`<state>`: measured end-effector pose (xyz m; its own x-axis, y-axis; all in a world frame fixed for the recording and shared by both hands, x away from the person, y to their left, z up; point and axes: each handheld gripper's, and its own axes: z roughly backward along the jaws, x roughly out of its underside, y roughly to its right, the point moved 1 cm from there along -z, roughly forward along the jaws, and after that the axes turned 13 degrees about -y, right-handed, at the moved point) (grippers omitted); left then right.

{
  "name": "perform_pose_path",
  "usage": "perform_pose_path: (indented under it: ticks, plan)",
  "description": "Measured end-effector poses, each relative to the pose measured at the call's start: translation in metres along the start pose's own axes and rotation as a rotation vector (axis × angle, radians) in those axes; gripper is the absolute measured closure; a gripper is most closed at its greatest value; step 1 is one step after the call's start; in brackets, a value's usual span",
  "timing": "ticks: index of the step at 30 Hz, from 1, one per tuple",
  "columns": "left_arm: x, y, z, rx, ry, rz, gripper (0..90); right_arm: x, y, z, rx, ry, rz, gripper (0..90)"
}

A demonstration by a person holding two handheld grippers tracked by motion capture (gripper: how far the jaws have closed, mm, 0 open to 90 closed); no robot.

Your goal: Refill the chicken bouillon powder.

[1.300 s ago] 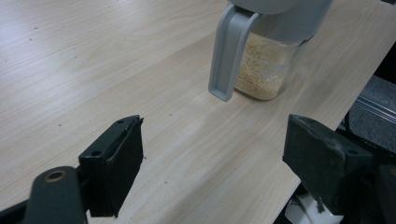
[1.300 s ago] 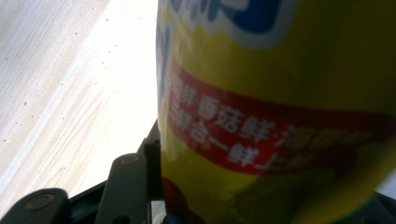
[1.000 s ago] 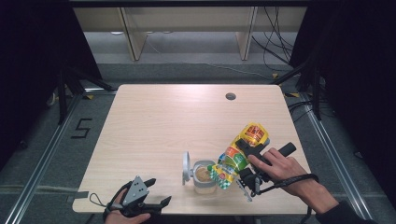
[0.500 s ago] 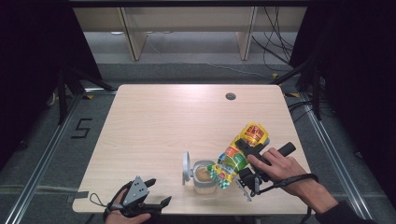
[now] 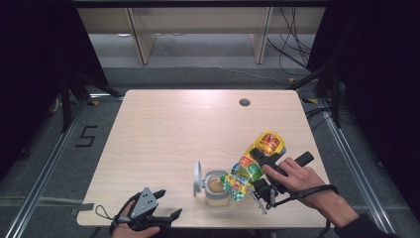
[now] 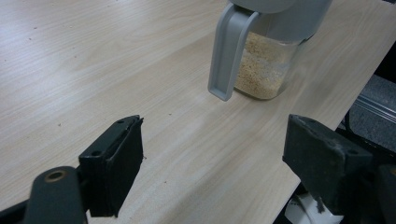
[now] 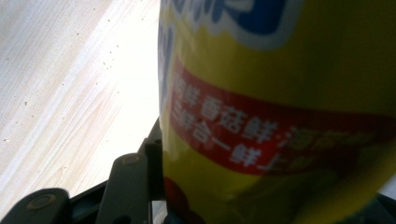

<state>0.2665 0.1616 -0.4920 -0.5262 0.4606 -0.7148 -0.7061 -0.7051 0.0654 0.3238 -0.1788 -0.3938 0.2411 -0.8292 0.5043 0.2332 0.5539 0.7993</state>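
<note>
Left gripper [image 5: 167,216] sits at the bottom left of the high view, held in the person's left hand [image 5: 130,223] at the near edge of the wooden table [image 5: 163,129]. We see its jaws spread wide with nothing between them; in the left gripper view only bare tabletop lies between the two black pads [image 6: 114,163]. Moving right, we see a clear jar [image 5: 217,187] with a grey flip lid [image 5: 198,177] standing open at its left side, at lower centre of the high view. In the left gripper view the jar [image 6: 264,65] sits at upper centre-right, part-filled with pale yellow granules, the grey lid hanging down its side. Just right of it, we see a yellow, red and green pouch [image 5: 252,166] tilted down-left, its lower end at the jar's mouth. Right gripper [image 5: 264,168] is clamped around this pouch, held by the right hand [image 5: 294,176] at lower right. In the right gripper view the pouch [image 7: 280,107] is pressed against a black jaw at bottom left. A small dark hole [image 5: 244,102] marks the table's far side, upper centre-right.
</note>
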Motion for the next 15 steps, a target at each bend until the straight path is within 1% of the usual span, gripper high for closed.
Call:
perform_pose_path:
  ticks: [1, 2, 3, 4, 5, 6, 7, 8, 9, 10, 11, 12, 13, 14, 15]
  plan:
    - [-0.0001, -0.0014, 0.0005, -0.009, -0.013, -0.021, 19.3, -0.0001, -0.0006, 0.0004, -0.004, -0.002, -0.006, 52.8]
    - [-0.0005, 0.0010, -0.0010, 0.011, 0.009, 0.004, 19.4, -0.0003, -0.0007, 0.0001, 0.000, 0.000, -0.007, 52.8]
    - [-0.0005, 0.0014, -0.0014, 0.008, 0.014, 0.003, 19.4, -0.0002, -0.0020, -0.0002, -0.005, -0.004, -0.019, 52.8]
    - [-0.0007, 0.0006, -0.0012, 0.006, 0.013, -0.014, 19.4, -0.0003, -0.0014, -0.0003, -0.003, -0.003, -0.015, 52.8]
    - [-0.0008, 0.0001, -0.0011, 0.004, 0.013, -0.020, 19.3, -0.0004, -0.0012, -0.0006, 0.000, -0.002, -0.013, 52.8]
    - [-0.0008, -0.0004, -0.0008, 0.004, 0.012, -0.022, 19.4, -0.0006, 0.0003, -0.0003, 0.007, 0.001, 0.000, 52.8]
    - [-0.0007, -0.0007, -0.0006, 0.003, 0.009, -0.023, 19.4, -0.0004, -0.0012, -0.0004, -0.003, -0.004, -0.016, 52.8]
    - [-0.0005, -0.0019, 0.0000, -0.008, -0.002, -0.034, 19.4, -0.0007, 0.0006, -0.0004, 0.007, 0.003, 0.002, 52.8]
    - [-0.0003, -0.0019, 0.0000, -0.009, -0.003, -0.034, 19.4, -0.0010, 0.0021, -0.0013, 0.012, 0.014, 0.019, 52.8]
    - [-0.0003, -0.0019, -0.0001, -0.008, -0.003, -0.035, 19.4, -0.0007, 0.0010, -0.0013, 0.016, 0.008, 0.010, 52.9]
    - [-0.0005, -0.0011, -0.0005, -0.003, 0.004, -0.028, 19.4, -0.0001, -0.0006, 0.0000, -0.001, -0.011, -0.009, 52.8]
    - [-0.0007, -0.0005, -0.0009, 0.001, 0.012, -0.021, 19.4, -0.0001, 0.0004, -0.0009, 0.008, 0.000, 0.004, 52.8]
    - [-0.0006, -0.0009, -0.0006, -0.002, 0.007, -0.025, 19.4, 0.0002, -0.0003, -0.0010, -0.003, -0.002, -0.002, 52.8]
    - [-0.0004, -0.0019, 0.0000, -0.009, -0.003, -0.034, 19.4, 0.0003, 0.0004, -0.0004, 0.002, -0.003, 0.005, 52.9]
    - [-0.0004, -0.0019, -0.0001, -0.009, -0.003, -0.035, 19.4, 0.0004, 0.0011, -0.0006, 0.004, 0.004, 0.015, 52.9]
